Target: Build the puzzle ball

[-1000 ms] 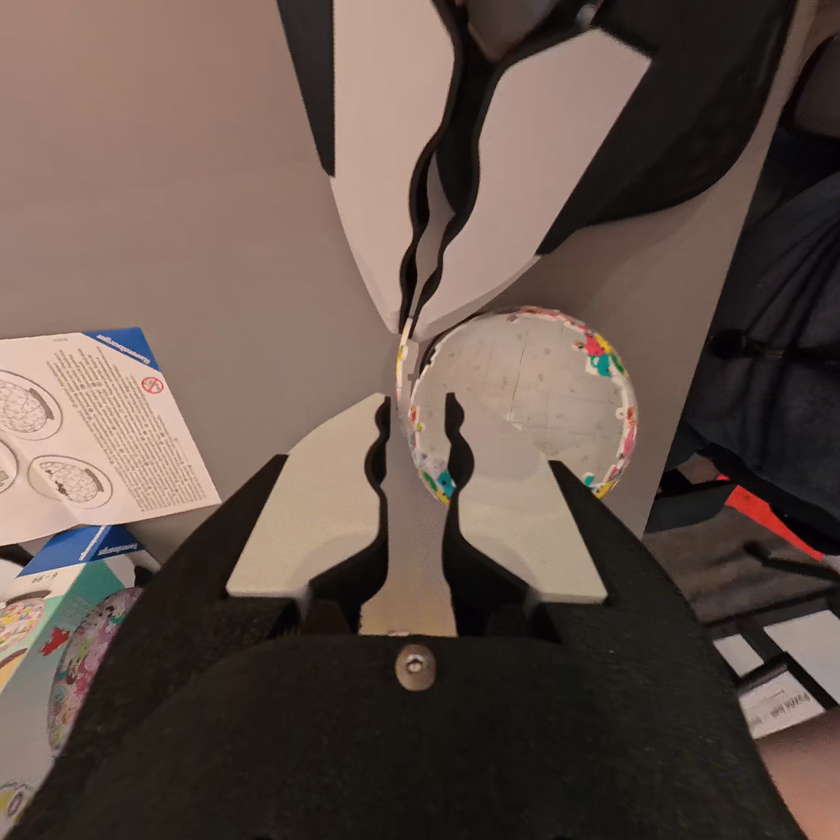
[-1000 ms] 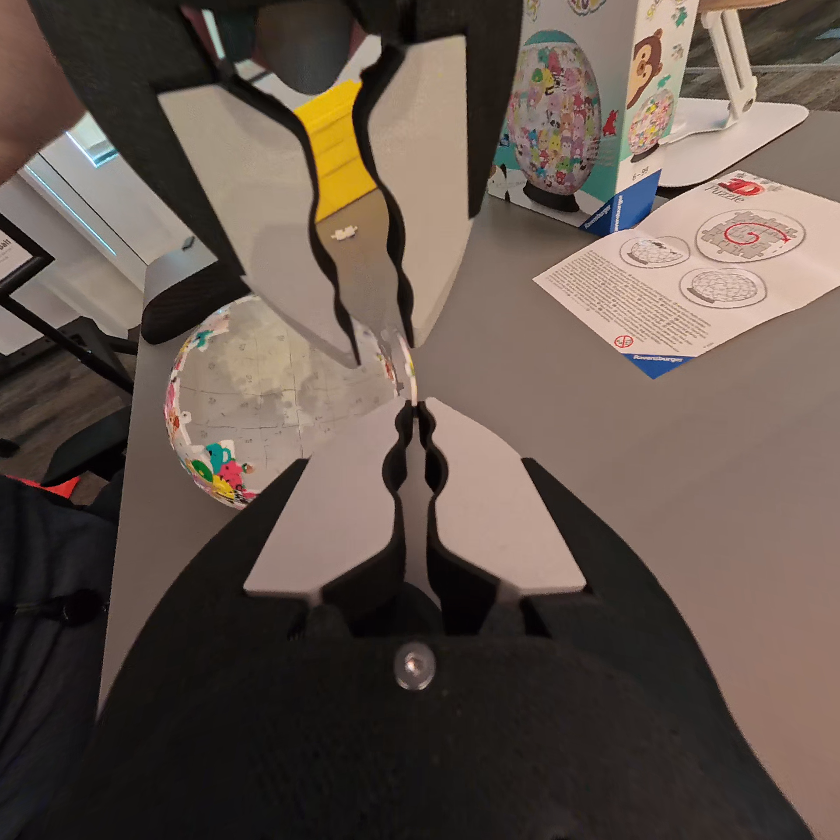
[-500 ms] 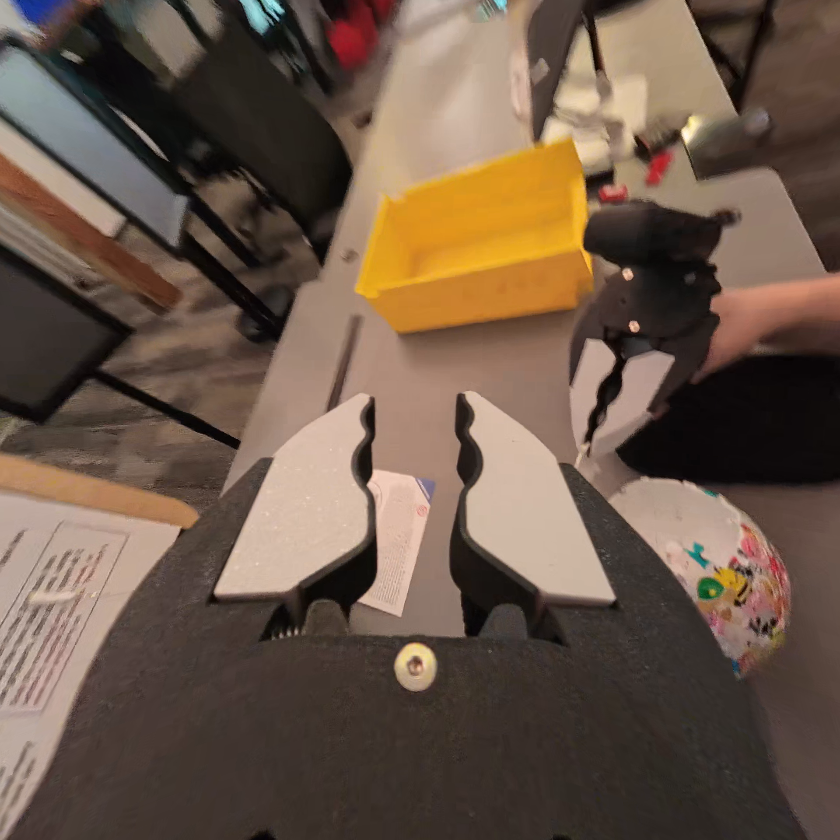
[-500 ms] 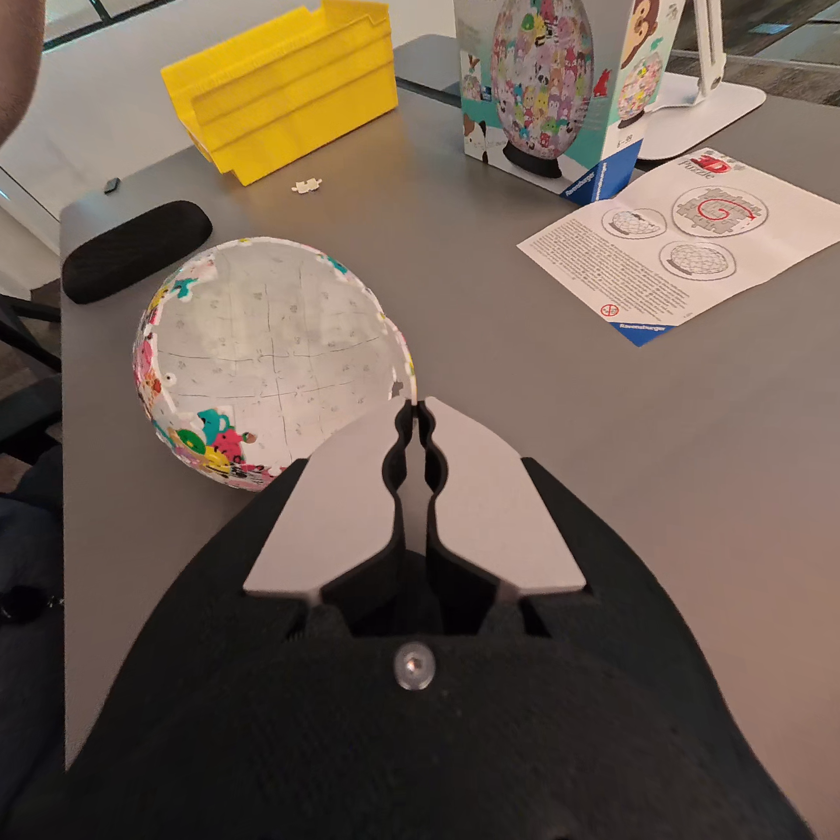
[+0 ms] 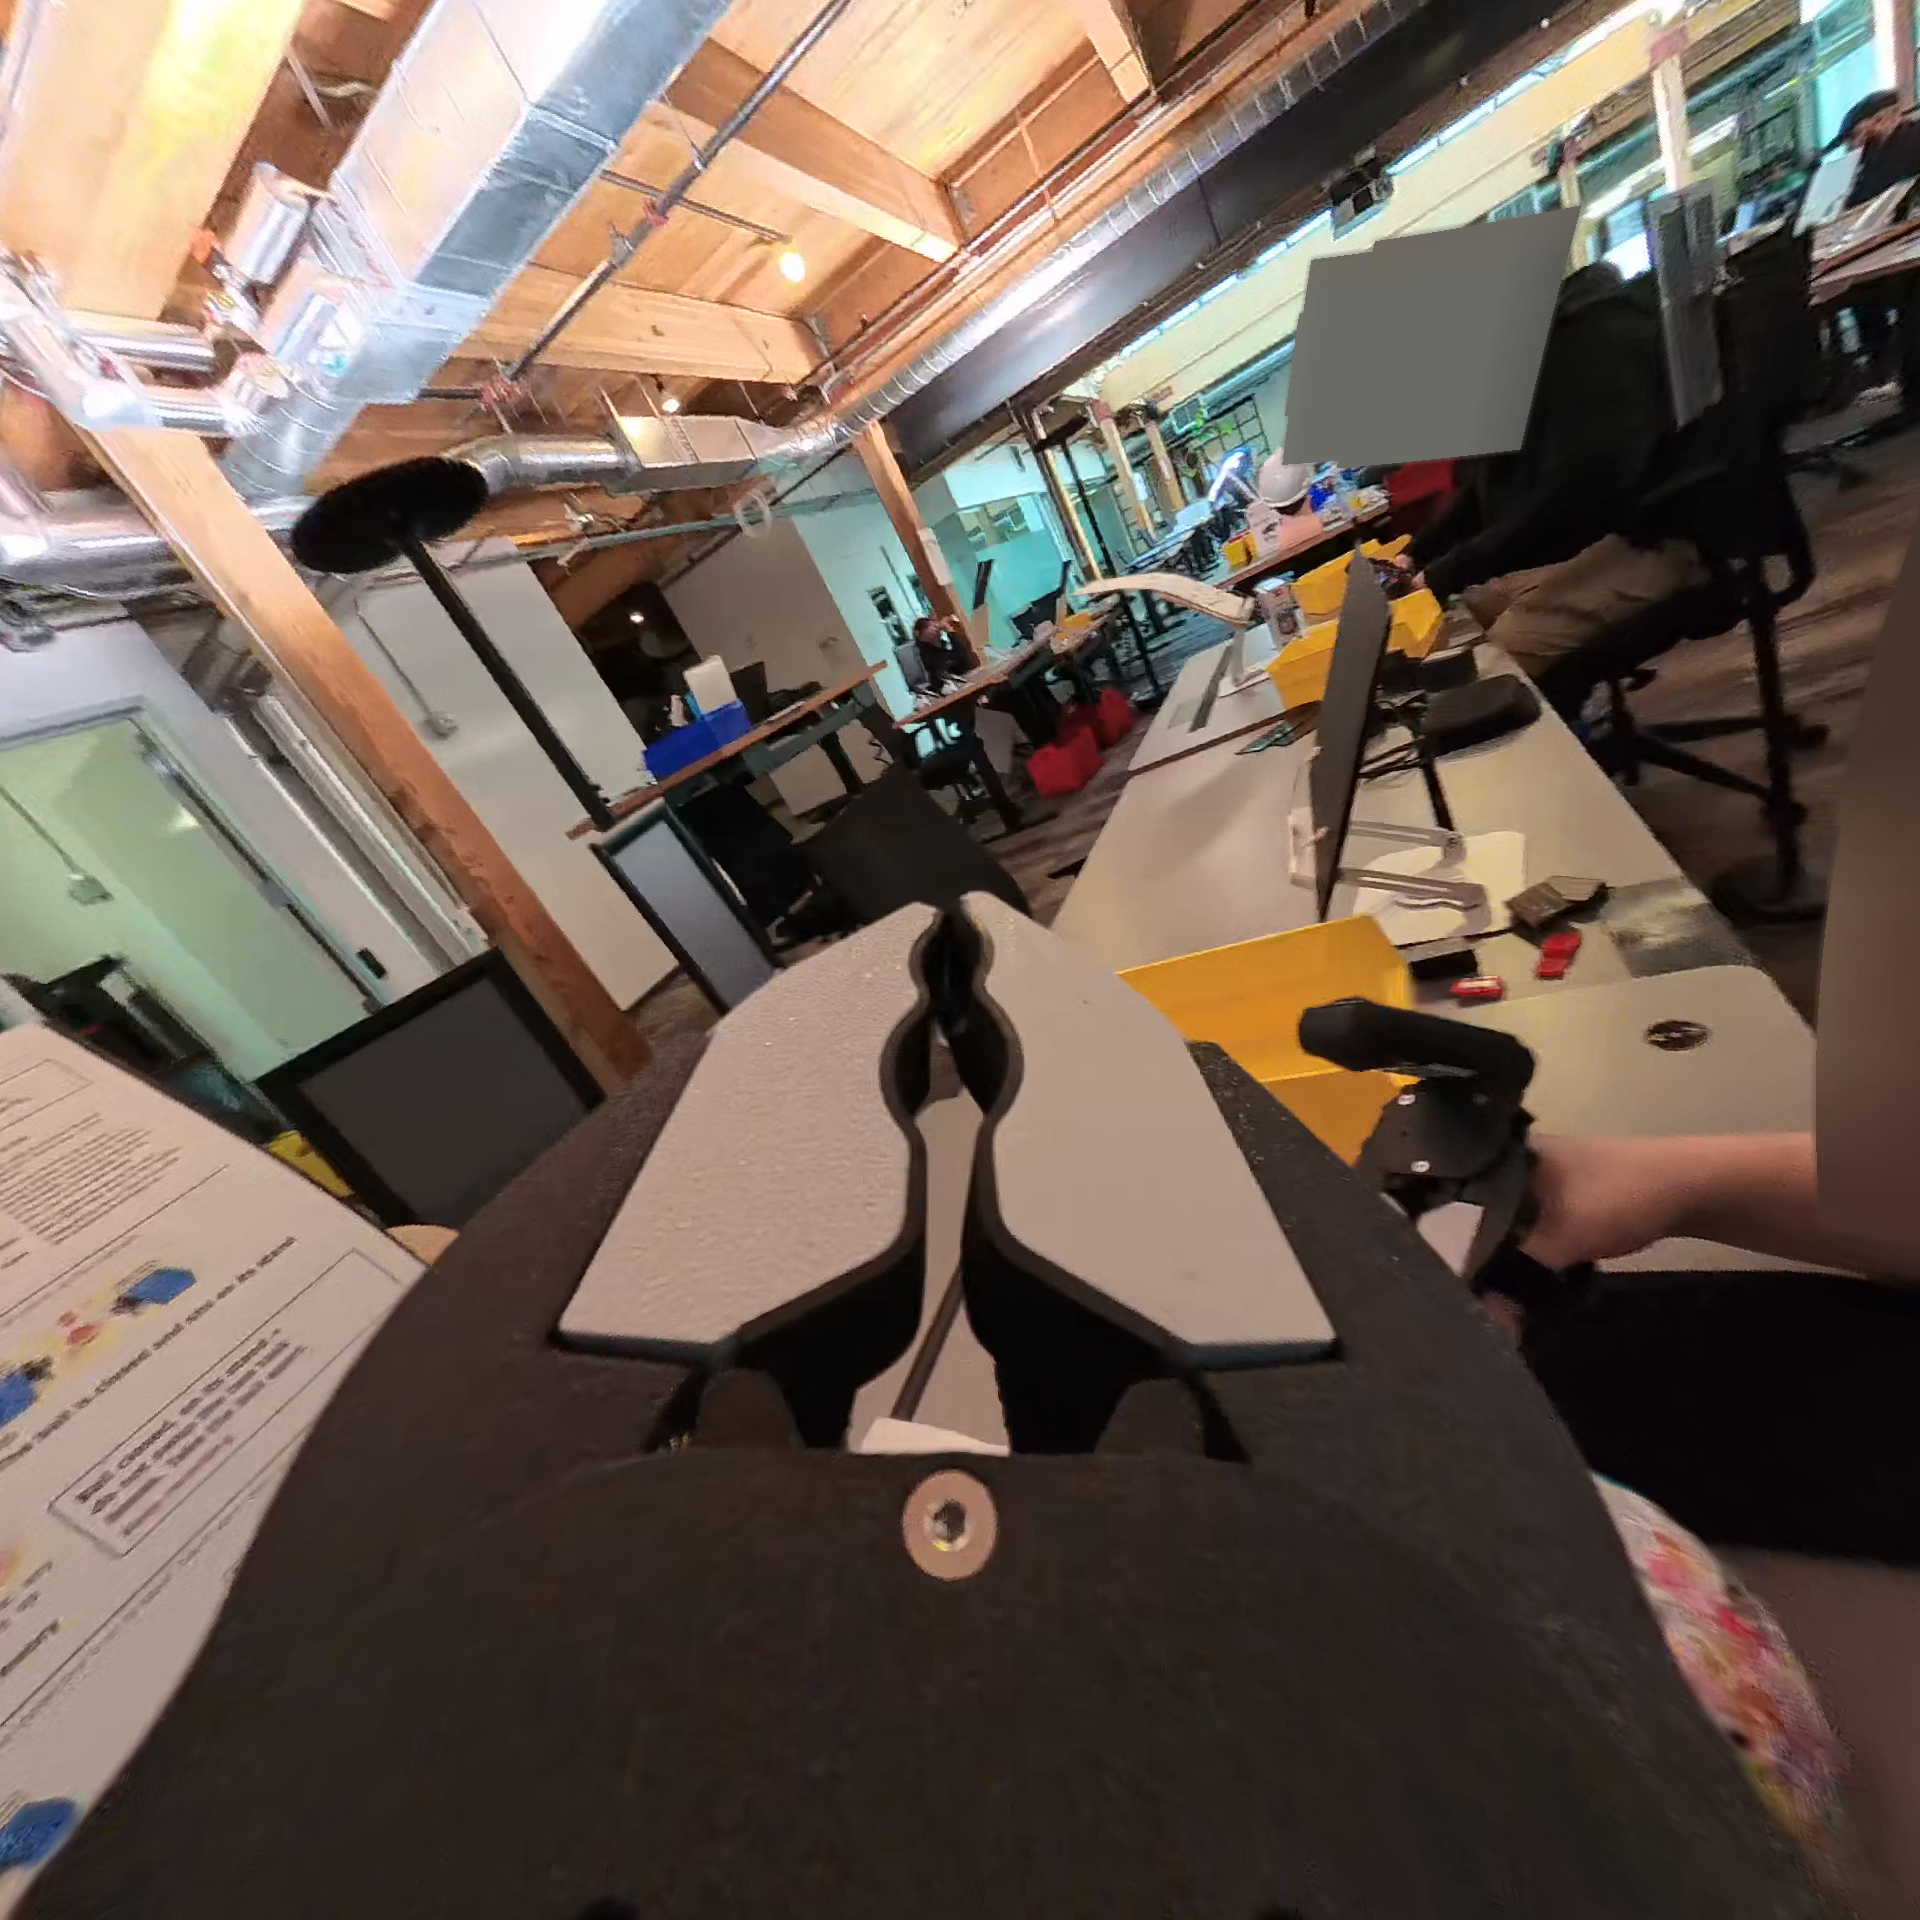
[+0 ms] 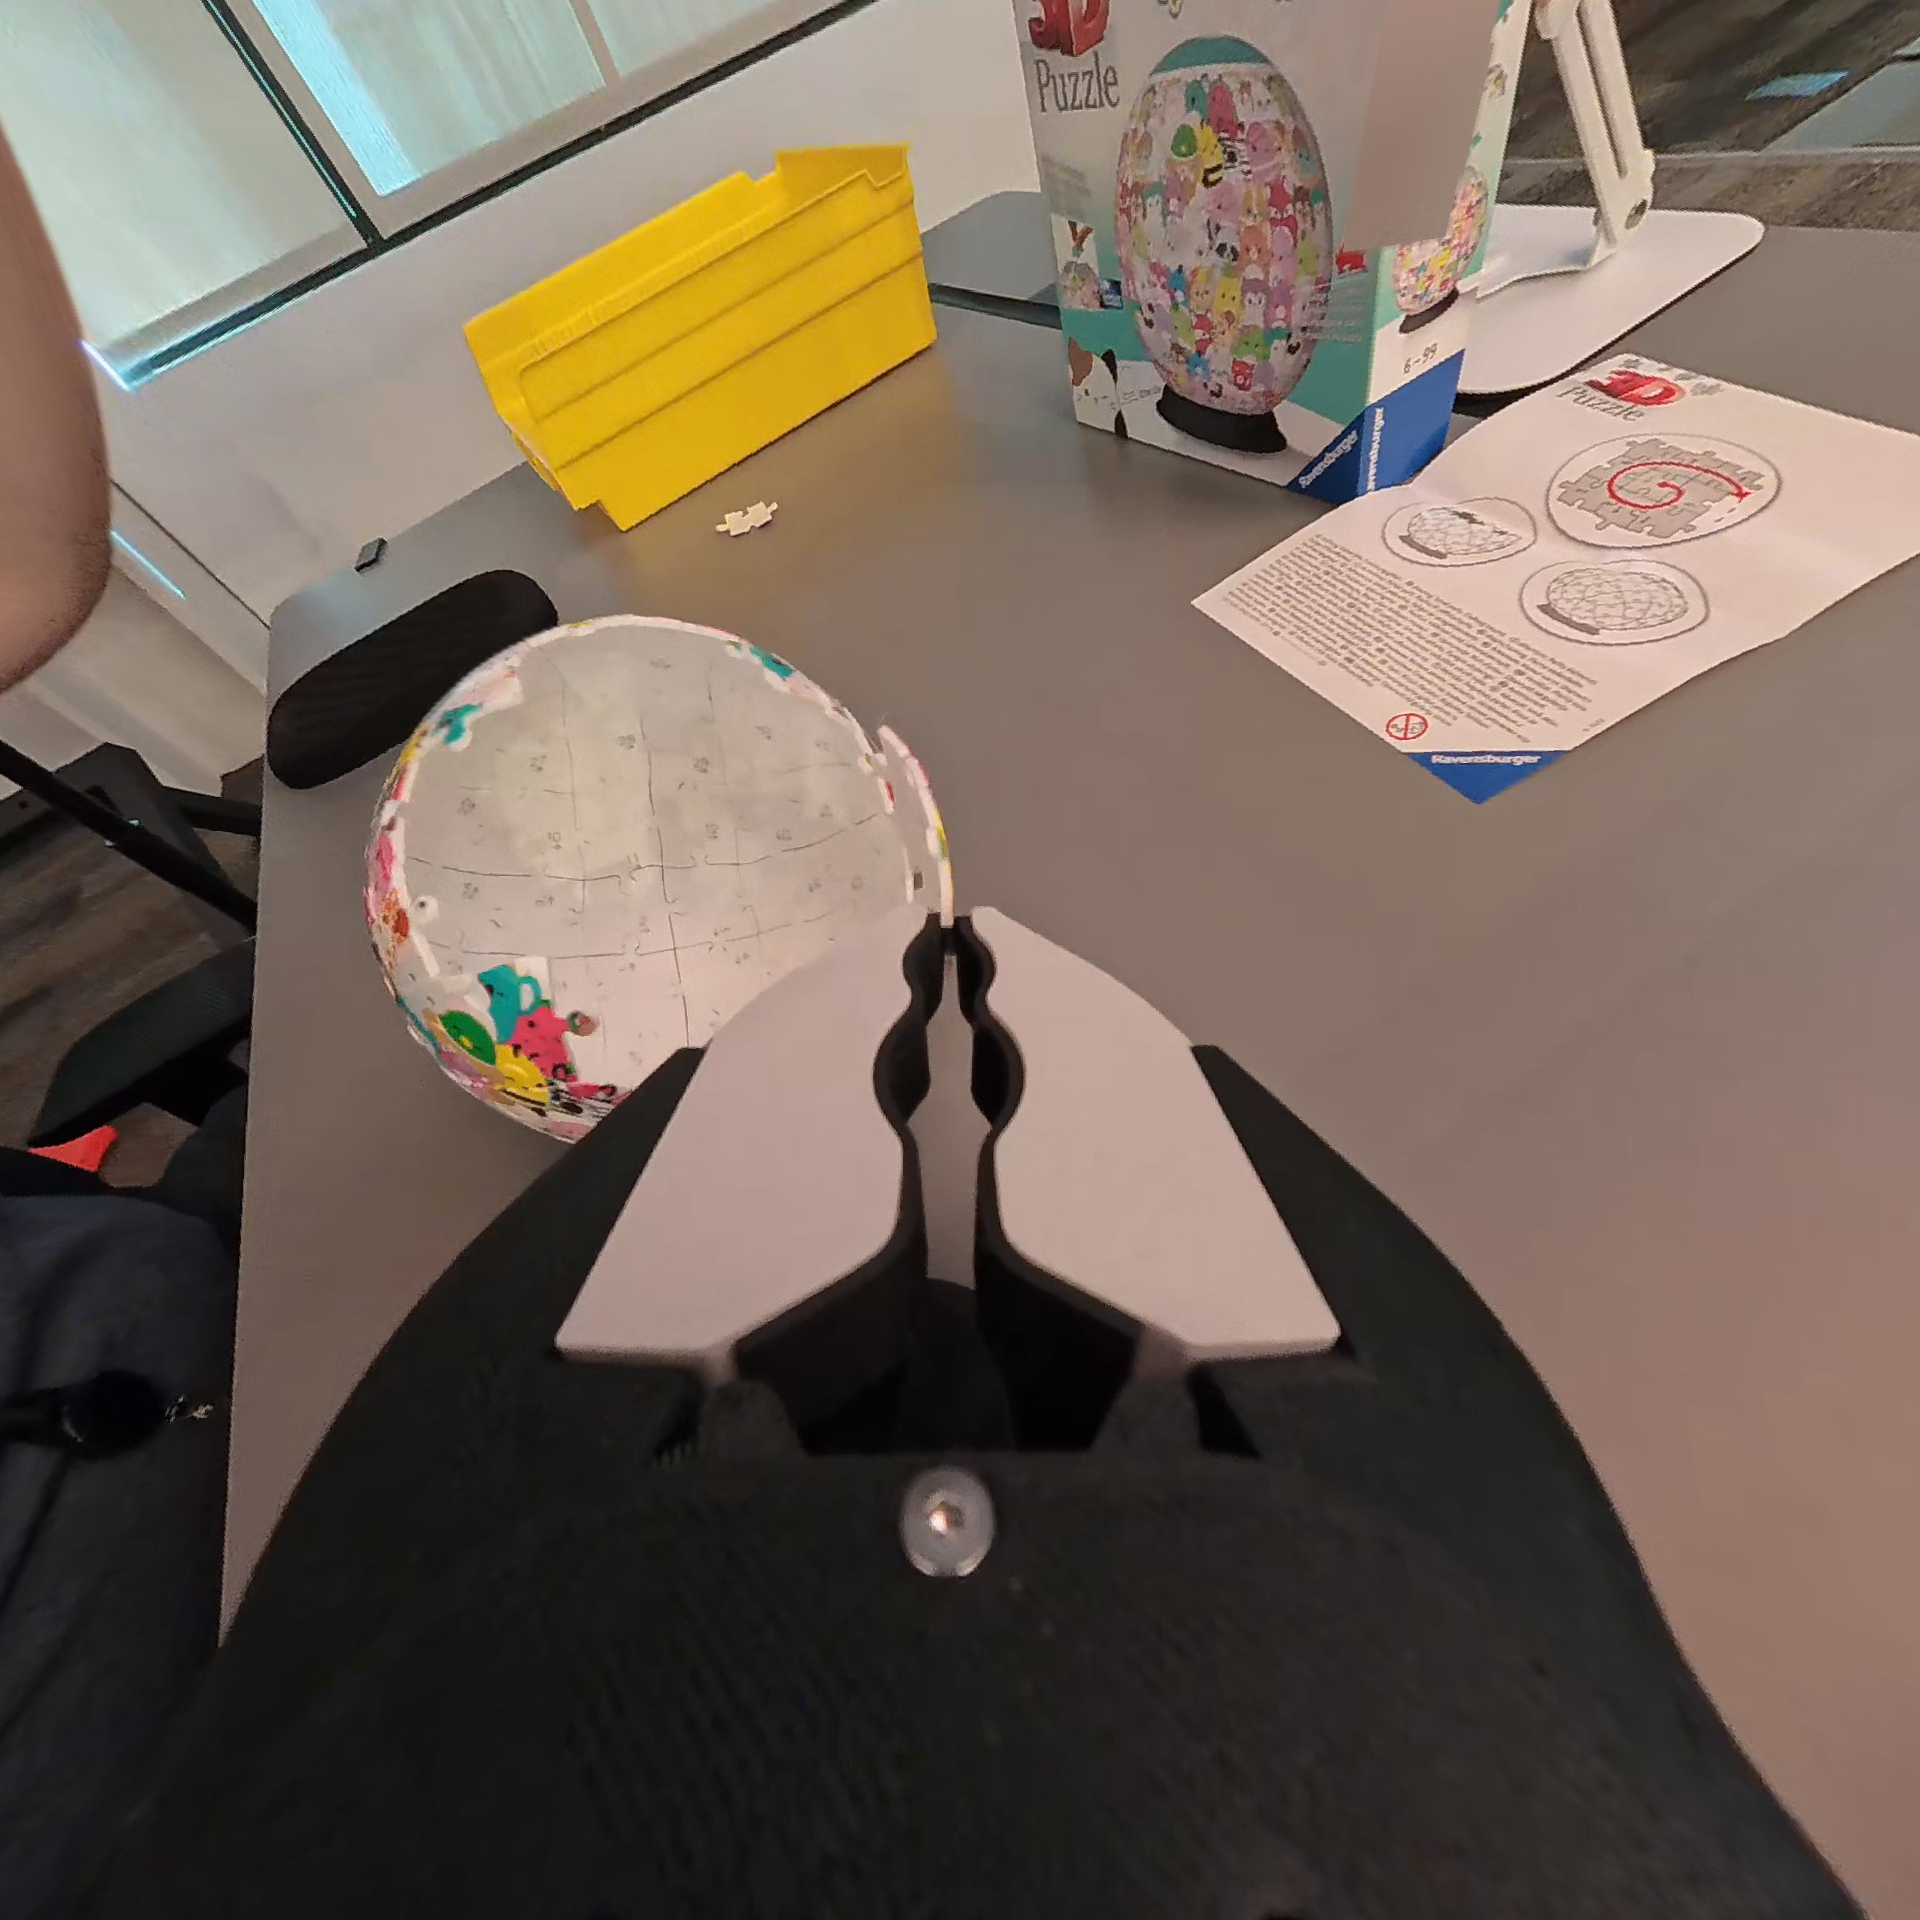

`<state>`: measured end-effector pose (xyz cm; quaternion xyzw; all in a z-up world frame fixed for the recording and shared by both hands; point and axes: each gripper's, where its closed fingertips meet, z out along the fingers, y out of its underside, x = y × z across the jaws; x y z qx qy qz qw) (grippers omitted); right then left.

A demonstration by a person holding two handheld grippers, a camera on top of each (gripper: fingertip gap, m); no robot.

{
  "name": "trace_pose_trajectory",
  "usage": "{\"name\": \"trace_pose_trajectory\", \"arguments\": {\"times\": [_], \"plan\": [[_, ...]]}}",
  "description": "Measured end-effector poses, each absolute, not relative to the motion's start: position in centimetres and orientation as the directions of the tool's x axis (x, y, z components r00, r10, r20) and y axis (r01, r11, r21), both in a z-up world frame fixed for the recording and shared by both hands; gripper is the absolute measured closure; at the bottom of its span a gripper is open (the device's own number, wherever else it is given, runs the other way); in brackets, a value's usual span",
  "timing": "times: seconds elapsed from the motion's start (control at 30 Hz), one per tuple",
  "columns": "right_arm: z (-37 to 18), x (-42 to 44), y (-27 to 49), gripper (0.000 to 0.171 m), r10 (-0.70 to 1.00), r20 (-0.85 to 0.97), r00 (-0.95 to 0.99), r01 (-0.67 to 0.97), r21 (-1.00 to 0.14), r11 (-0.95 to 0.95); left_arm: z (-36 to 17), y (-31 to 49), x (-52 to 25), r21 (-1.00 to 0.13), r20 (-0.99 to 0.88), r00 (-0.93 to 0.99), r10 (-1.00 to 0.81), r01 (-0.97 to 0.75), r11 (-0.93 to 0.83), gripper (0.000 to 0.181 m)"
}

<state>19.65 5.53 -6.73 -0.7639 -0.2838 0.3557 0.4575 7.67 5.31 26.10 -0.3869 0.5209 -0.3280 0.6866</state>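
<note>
Currently the right claw (image 6: 948, 928) is clenched on the rim of the puzzle ball (image 6: 644, 852), which rests on the worktop (image 6: 1299, 1039) just left of the fingertips. Keep that pinch light and steady, since the thin shell probably flexes. The left claw (image 5: 951, 920) is clenched on nothing and points away into the room. A loose piece (image 6: 746, 516) lies well apart, beside the yellow bin (image 6: 707, 332); fetch it next.

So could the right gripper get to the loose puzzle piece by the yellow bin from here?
Probably yes: bare table lies between the right gripper and the piece; the ball sits off to one side.
</note>
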Motion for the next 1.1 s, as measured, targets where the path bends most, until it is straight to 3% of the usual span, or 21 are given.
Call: {"name": "trace_pose_trajectory", "arguments": {"times": [0.17, 0.37, 0.43, 0.5, 0.63, 0.8, 0.9, 1.1], "plan": [[-6.7, 19.3, 5.5, 0.169, 0.765, -0.333, 0.552, 0.066, -0.897, -0.438, 28.0, 2.0, 6.4, -0.812, -0.559, 0.241, -0.793, 0.035, 0.583, 0.181], [-6.0, 19.3, 5.5, 0.169, 0.765, -0.345, 0.544, 0.013, -0.908, -0.419, 29.4, 0.5, 6.6, -0.88, -0.449, 0.144, -0.882, 0.099, 0.465, 0.181], [-5.7, 19.2, 5.3, 0.169, 0.764, -0.355, 0.539, -0.03, -0.914, -0.404, 27.7, 1.4, 8.2, -0.923, -0.384, 0.066, -0.921, 0.009, 0.385, 0.179], [-5.7, 19.1, 4.9, 0.169, 0.763, -0.364, 0.533, -0.06, -0.917, -0.396, 24.3, 2.2, 10.3, -0.937, -0.306, -0.029, -0.952, -0.17, 0.306, 0.166], [-6.9, 18.8, 5.1, 0.169, 0.752, -0.373, 0.543, -0.053, -0.909, -0.413, 17.6, 4.3, 13.8, -0.84, -0.256, -0.102, -0.961, -0.469, 0.274, 0.161], [-7.4, 18.4, 5.0, 0.169, 0.757, -0.364, 0.542, -0.025, -0.908, -0.418, 9.7, 5.7, 16.3, -0.634, -0.098, -0.168, -0.981, -0.749, 0.192, 0.157], [-7.2, 18.7, 5.2, 0.169, 0.749, -0.369, 0.551, -0.039, -0.907, -0.418, 6.8, 6.1, 17.3, -0.546, -0.043, -0.185, -0.982, -0.819, 0.178, 0.154], [-8.0, 18.7, 5.0, 0.169, 0.686, -0.477, 0.55, -0.071, -0.845, -0.53, 4.1, 7.1, 18.3, -0.488, 0.042, -0.155, -0.987, -0.865, 0.115, 0.154]]}}
